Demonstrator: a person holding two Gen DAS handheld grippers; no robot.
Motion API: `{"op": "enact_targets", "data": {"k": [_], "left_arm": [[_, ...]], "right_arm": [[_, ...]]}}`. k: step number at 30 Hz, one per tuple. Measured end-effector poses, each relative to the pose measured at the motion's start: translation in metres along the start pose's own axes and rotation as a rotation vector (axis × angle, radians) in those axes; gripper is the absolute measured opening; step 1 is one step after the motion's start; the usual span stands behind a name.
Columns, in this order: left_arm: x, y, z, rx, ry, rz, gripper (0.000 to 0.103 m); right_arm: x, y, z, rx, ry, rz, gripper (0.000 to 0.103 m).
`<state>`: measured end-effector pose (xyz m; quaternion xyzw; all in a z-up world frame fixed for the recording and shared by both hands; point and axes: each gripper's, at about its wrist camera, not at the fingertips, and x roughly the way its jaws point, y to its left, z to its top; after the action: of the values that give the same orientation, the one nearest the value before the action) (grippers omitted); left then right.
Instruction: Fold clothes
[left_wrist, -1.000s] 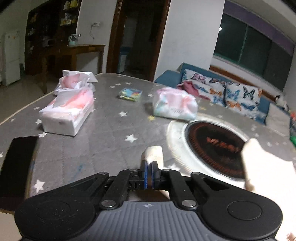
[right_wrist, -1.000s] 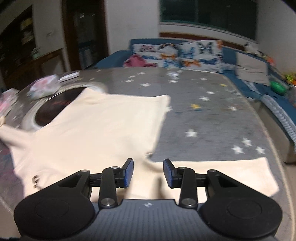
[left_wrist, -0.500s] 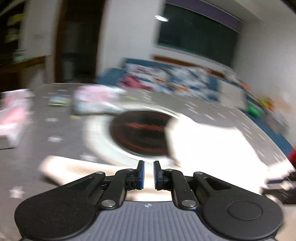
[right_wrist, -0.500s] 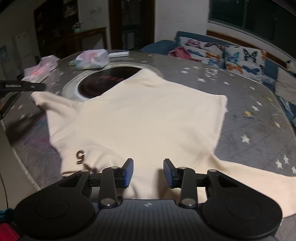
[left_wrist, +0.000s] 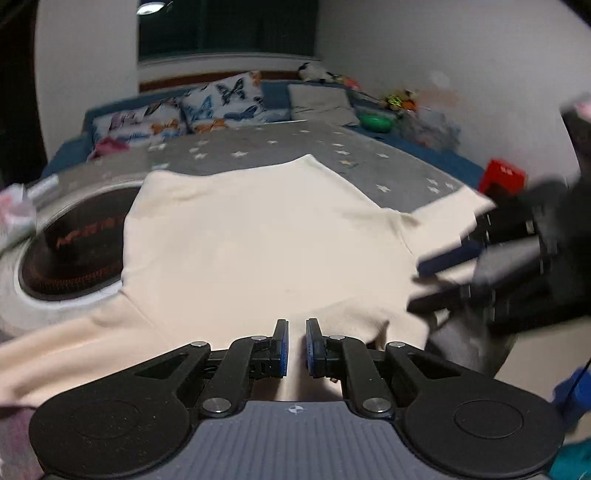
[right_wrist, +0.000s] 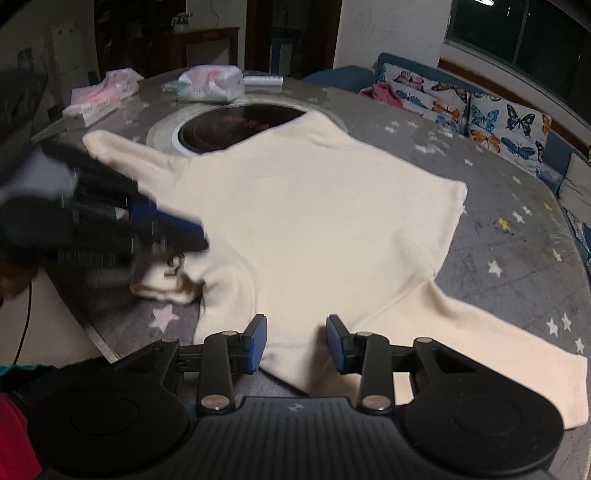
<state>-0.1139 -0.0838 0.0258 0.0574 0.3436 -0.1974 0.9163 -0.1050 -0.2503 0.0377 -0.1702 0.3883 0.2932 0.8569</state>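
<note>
A cream long-sleeved top lies spread flat on the grey star-patterned table, sleeves out to both sides; it also fills the left wrist view. My left gripper is open by a narrow gap, empty, over the top's near edge by the collar. It shows blurred in the right wrist view. My right gripper is open wide and empty over the shoulder by the right sleeve. It appears blurred at the right of the left wrist view.
A round black induction hob is set in the table, partly under the top. Tissue packs and a tissue box sit at the far left. A sofa with butterfly cushions runs behind the table.
My left gripper let go of the sleeve end, opened slightly and swung right to the collar edge. My right gripper stayed open and shifted along the top's near edge.
</note>
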Motion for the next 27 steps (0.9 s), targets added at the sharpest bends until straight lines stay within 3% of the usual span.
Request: {"op": "enact_targets", "data": {"k": [7, 11, 19, 25, 27], "left_arm": [[-0.006, 0.007, 0.019, -0.027, -0.039, -0.019, 0.011], [0.008, 0.002, 0.011, 0.006, 0.017, -0.045, 0.011], [0.004, 0.004, 0.001, 0.016, 0.042, -0.117, 0.011], [0.005, 0.02, 0.013, 0.011, 0.052, -0.168, 0.012], [0.01, 0.034, 0.026, -0.021, 0.034, -0.139, 0.013]], "right_arm": [[0.005, 0.0, 0.021, 0.006, -0.056, 0.03, 0.035], [0.02, 0.011, 0.021, -0.039, -0.021, 0.063, 0.035], [0.018, 0.009, 0.013, -0.062, 0.047, 0.137, 0.035], [0.01, -0.001, 0.019, -0.04, 0.055, 0.182, 0.035], [0.006, -0.008, 0.024, -0.022, 0.039, 0.184, 0.035]]}}
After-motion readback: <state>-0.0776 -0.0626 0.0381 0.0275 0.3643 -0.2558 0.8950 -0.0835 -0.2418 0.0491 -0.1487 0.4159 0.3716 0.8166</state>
